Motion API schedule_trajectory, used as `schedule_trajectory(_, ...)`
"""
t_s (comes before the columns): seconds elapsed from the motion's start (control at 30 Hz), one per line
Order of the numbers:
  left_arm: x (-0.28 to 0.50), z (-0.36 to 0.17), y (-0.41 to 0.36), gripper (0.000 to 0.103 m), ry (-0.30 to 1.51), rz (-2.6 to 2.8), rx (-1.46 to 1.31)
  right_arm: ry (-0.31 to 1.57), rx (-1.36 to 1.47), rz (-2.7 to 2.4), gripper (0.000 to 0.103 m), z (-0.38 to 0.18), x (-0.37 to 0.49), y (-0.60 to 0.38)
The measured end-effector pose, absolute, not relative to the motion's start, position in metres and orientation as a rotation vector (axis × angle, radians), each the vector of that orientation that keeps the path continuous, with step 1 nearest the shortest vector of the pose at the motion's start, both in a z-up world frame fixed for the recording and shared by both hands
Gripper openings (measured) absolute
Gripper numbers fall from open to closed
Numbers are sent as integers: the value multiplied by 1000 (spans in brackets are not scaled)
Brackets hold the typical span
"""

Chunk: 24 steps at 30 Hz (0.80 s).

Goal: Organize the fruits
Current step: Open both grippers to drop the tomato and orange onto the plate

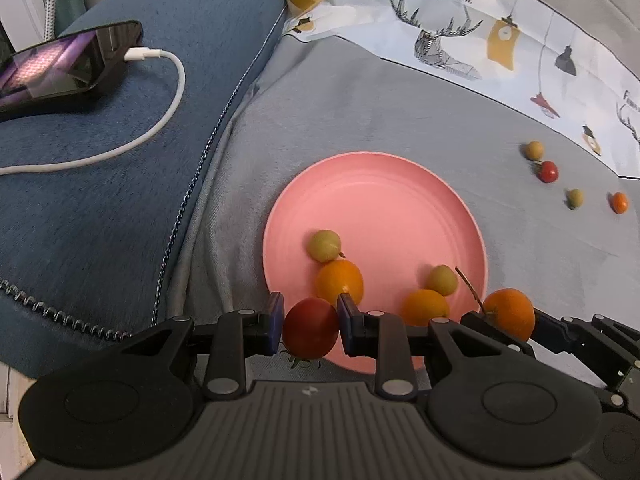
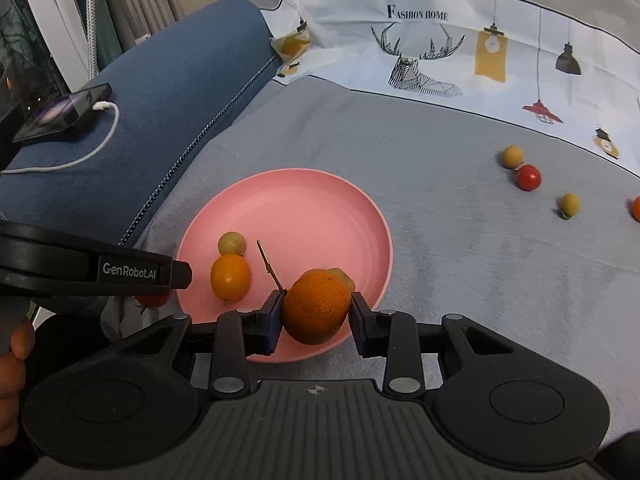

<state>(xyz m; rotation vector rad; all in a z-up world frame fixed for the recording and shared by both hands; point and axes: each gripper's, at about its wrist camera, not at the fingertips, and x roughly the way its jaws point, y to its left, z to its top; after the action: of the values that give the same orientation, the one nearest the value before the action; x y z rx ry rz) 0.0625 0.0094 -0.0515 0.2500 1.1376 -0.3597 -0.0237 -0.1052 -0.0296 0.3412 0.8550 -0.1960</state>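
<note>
grey bedspread point(image 1: 360, 100), pink plate point(image 1: 380, 200) centre | we clamp red tomato point(image 1: 311, 328) in left gripper point(image 1: 311, 326) at plate's 7 o'clock rim | right gripper point(image 2: 316, 312) pinches stemmed orange point(image 2: 316, 306) over plate's 5 o'clock | loose fruit at 2 o'clock

Plate point(image 1: 380, 200) pink. On it: yellow-green fruits point(image 1: 324, 245), orange kumquats point(image 1: 340, 283). Left gripper point(image 1: 311, 329), black w/ blue pads, has a dark red tomato point(image 1: 311, 334); right gripper point(image 2: 316, 312), same colours, an orange mandarin point(image 2: 316, 306). Bedsheet point(image 2: 460, 240) grey; blanket point(image 1: 120, 160) blue; cloth point(image 2: 440, 52) white w/ deer-and-lamp print; cable point(image 1: 168, 92) white.
</note>
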Motion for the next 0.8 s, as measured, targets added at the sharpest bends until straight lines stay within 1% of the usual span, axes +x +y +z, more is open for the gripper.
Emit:
schedule_trajectory(0.47,90,-85,-2,32,1165,-332,307,889,268,-166,36,-53,13,-103)
schedule_trajectory(0.53,92,-85,-3,36,1157,-344,309,889,259,-157,38,-54,17,-103)
schedule_trajectory(0.57,92,-84,-3,53,1150,-344,311,890,254,-147,39,-54,20,-102)
schedule_trajectory(0.6,93,-83,-3,82,1141,-344,309,887,250,-142,44,-54,21,-102)
schedule_trajectory(0.63,94,-80,-3,95,1129,-329,297,882,244,-137,49,-53,23,-102)
schedule_trajectory(0.67,94,-77,-1,102,1115,-323,281,885,231,-130,64,-52,25,-102)
schedule_trajectory(0.73,92,-70,3,103,1103,-332,255,868,223,-119,82,-46,24,-103)
schedule_trajectory(0.8,90,-68,3,103,1120,-343,256,848,211,-121,89,-39,19,-104)
